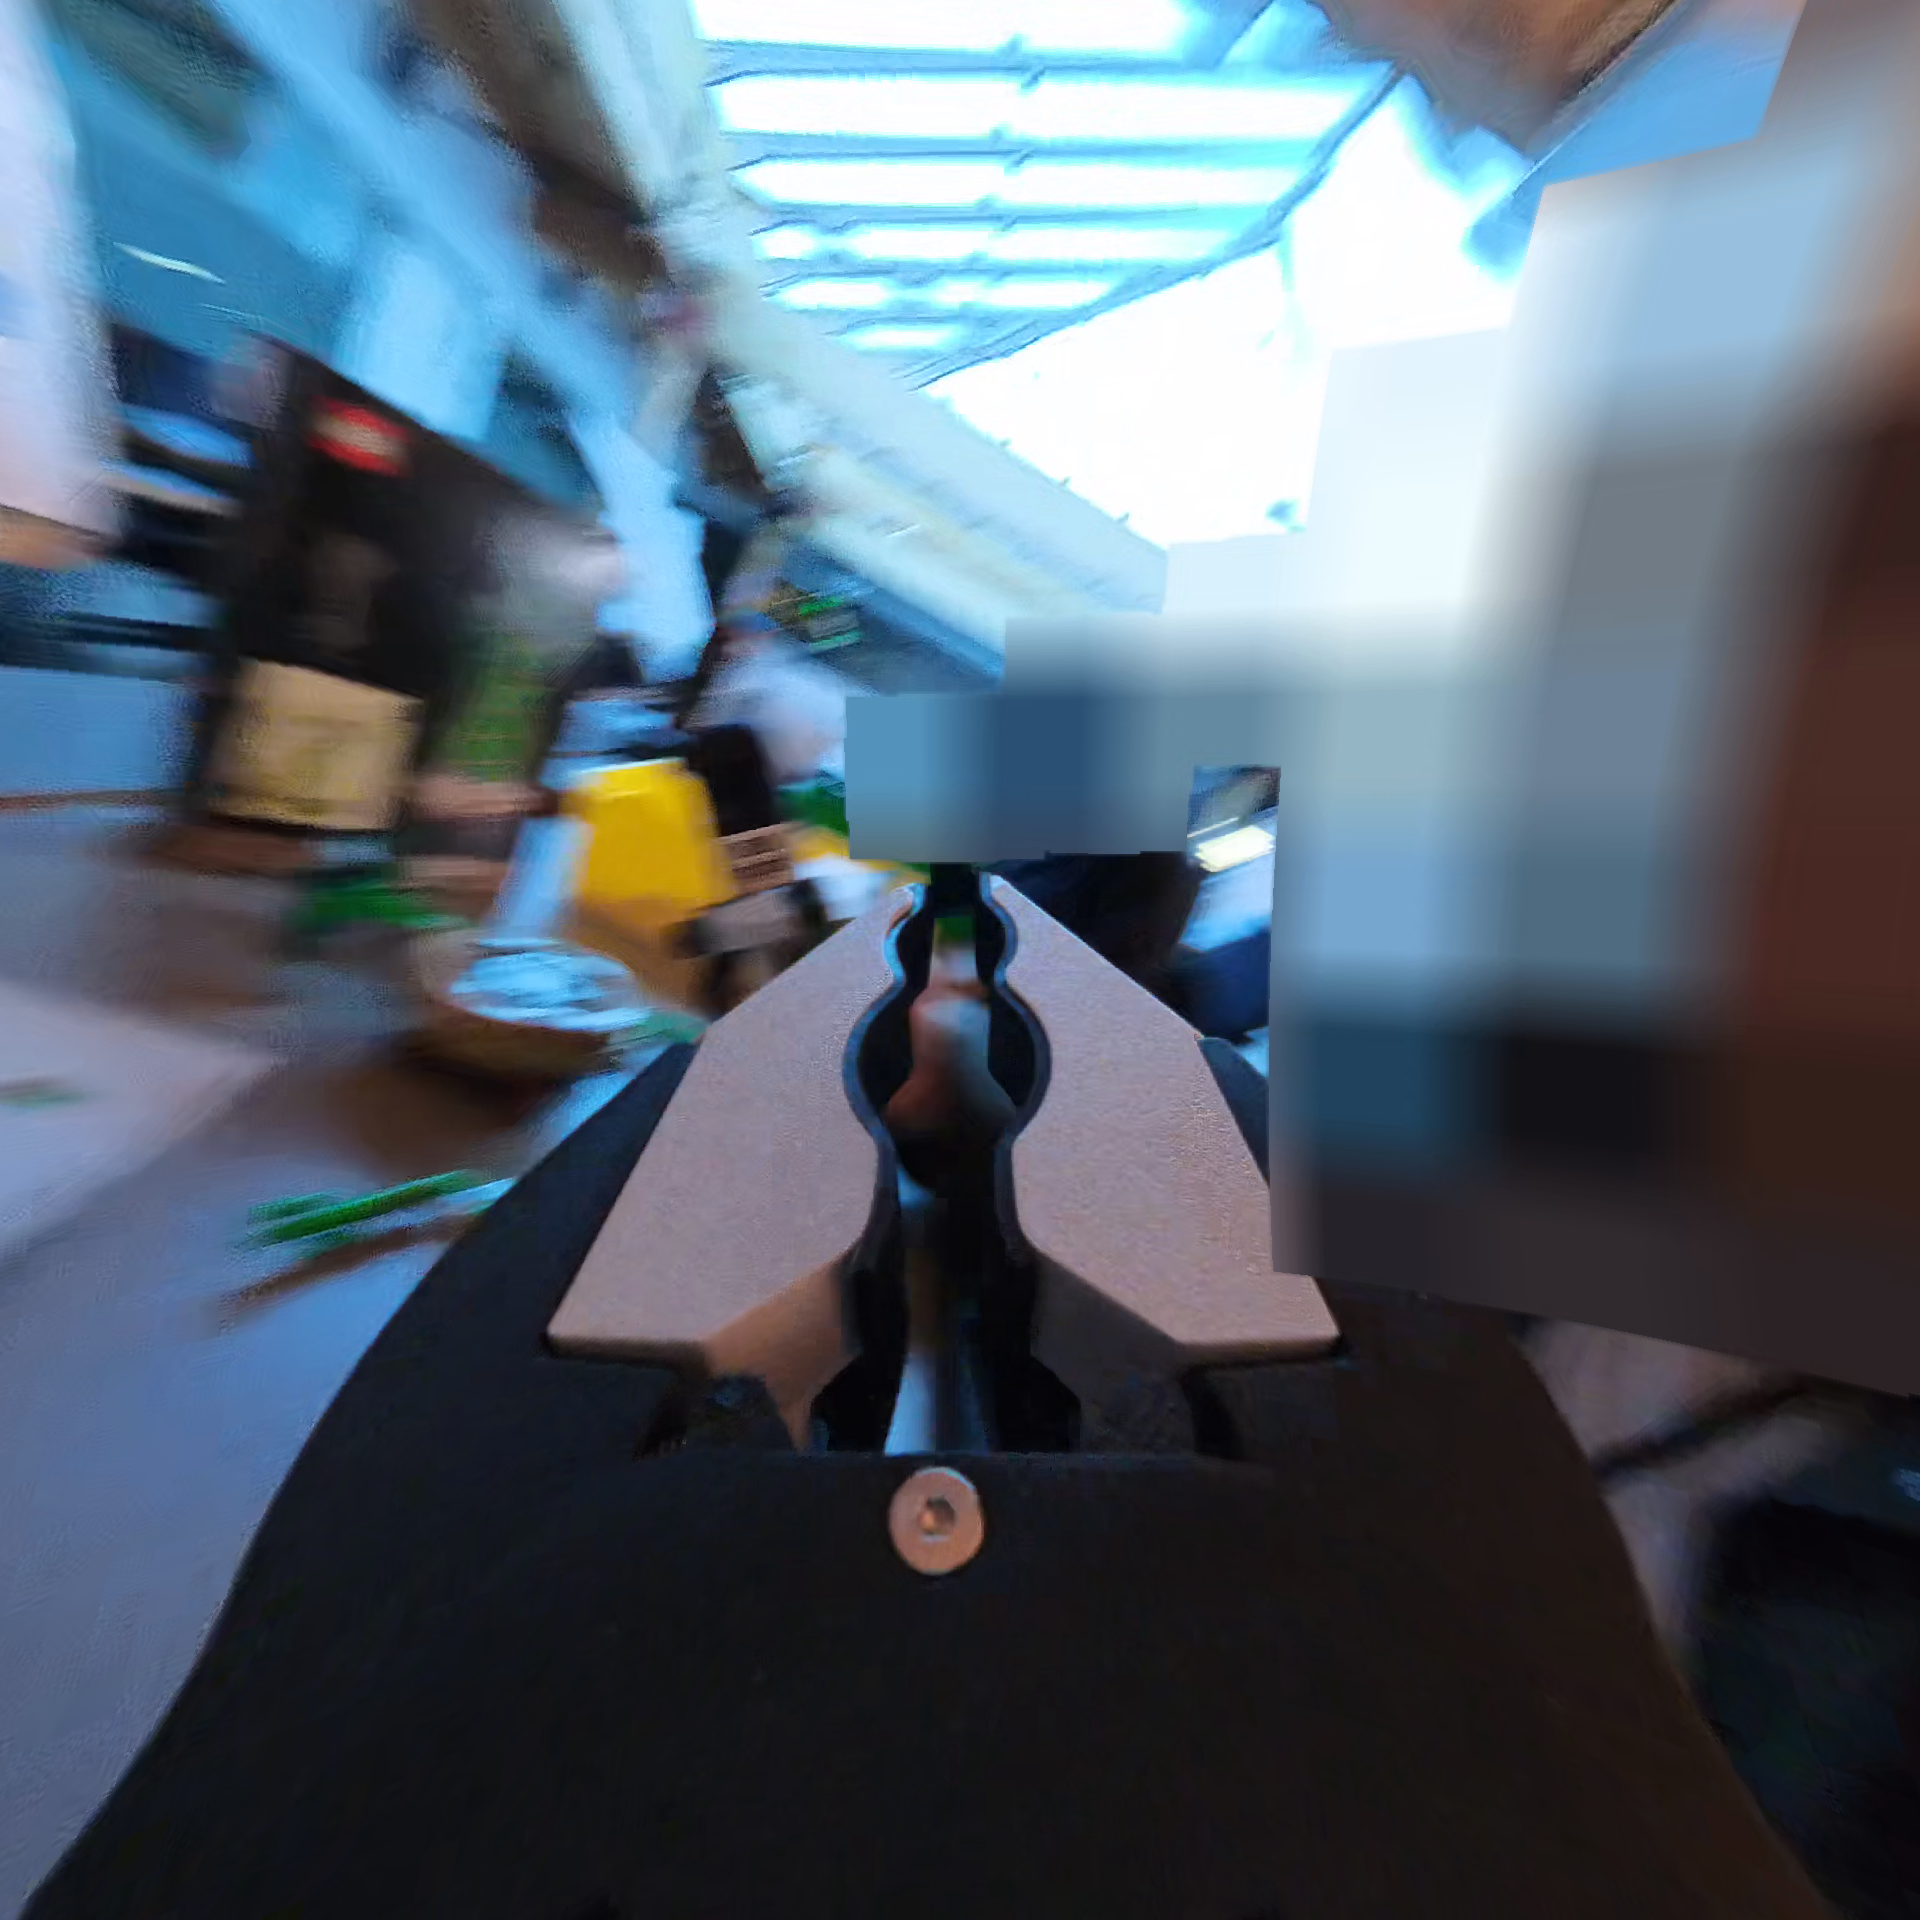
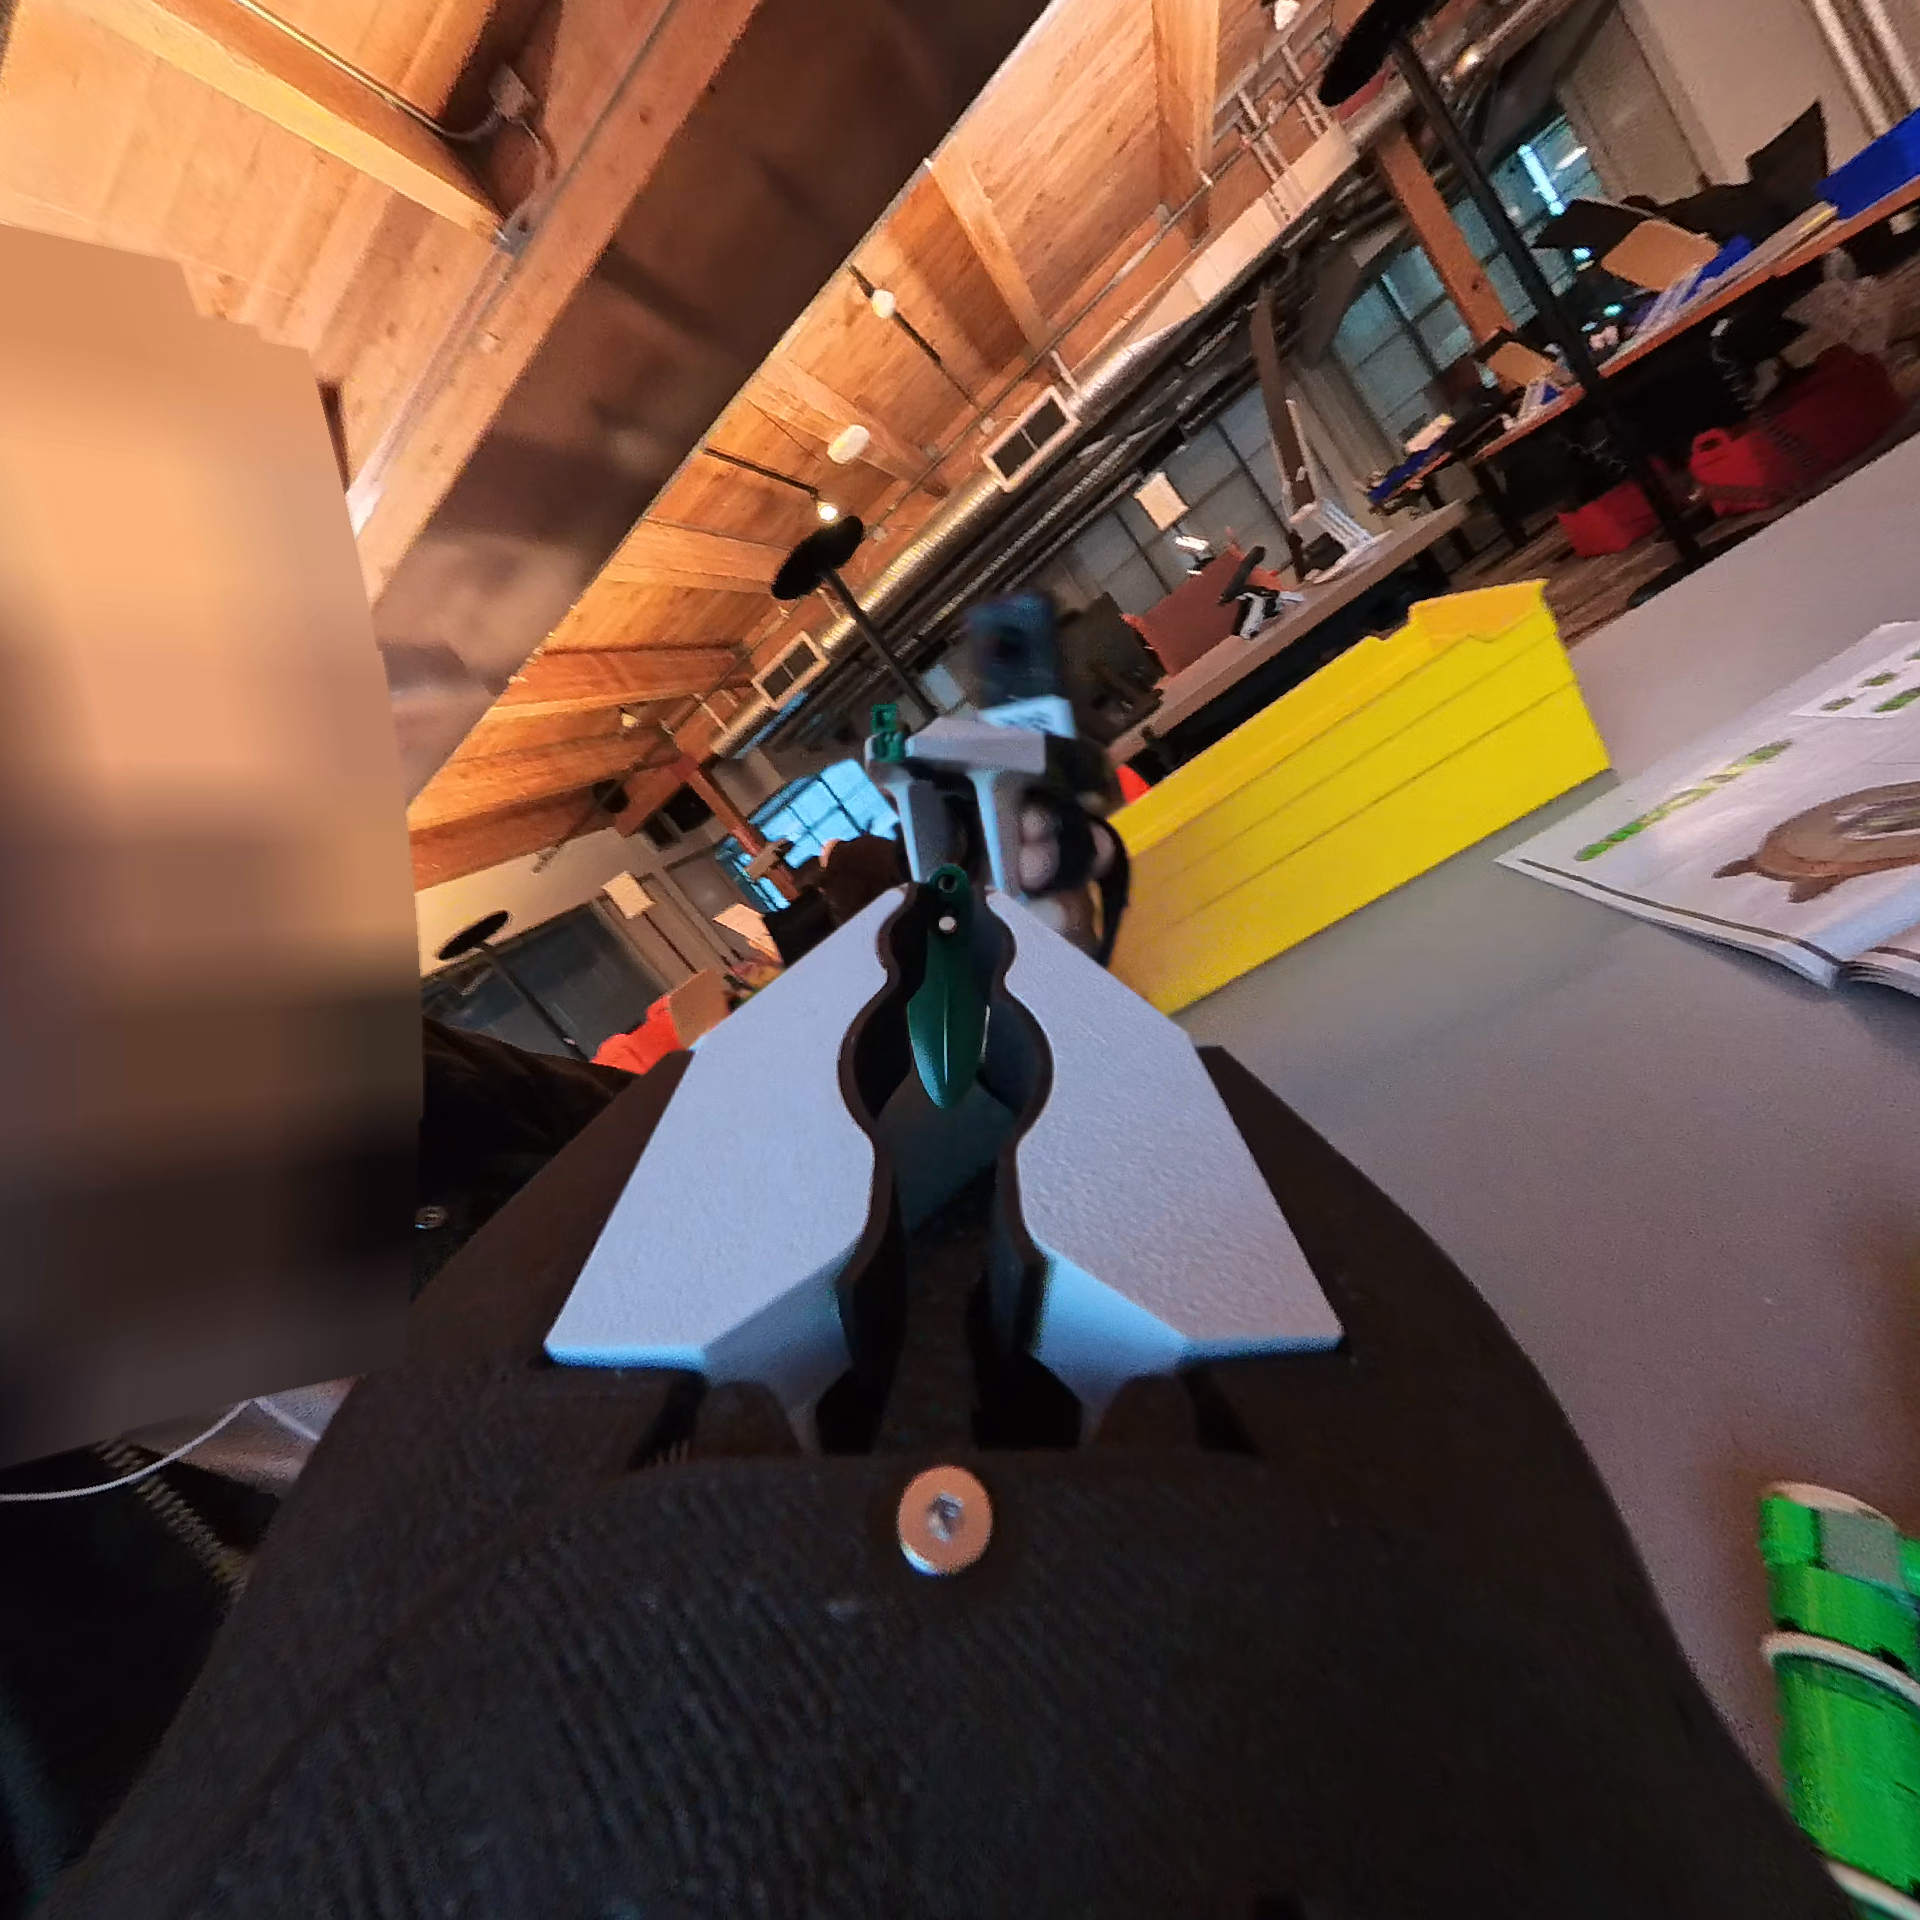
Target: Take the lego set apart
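Right tool (image 2: 948, 925) pinched on dark green leaf-shaped lego piece (image 2: 945, 1003), raised above grey table (image 2: 1455, 1143). Left tool (image 1: 954, 899) nearly closed on small dark green bit (image 1: 954, 896), view blurred. Advice: drop leaf into yellow plastic bin (image 2: 1351, 769), release low to avoid bounce.

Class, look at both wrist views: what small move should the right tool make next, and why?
Probably carry the dark green leaf piece to the yellow bin and release it. The right tool pinches it free of any model, the bin sits just right, and the left tool holds another small green part.
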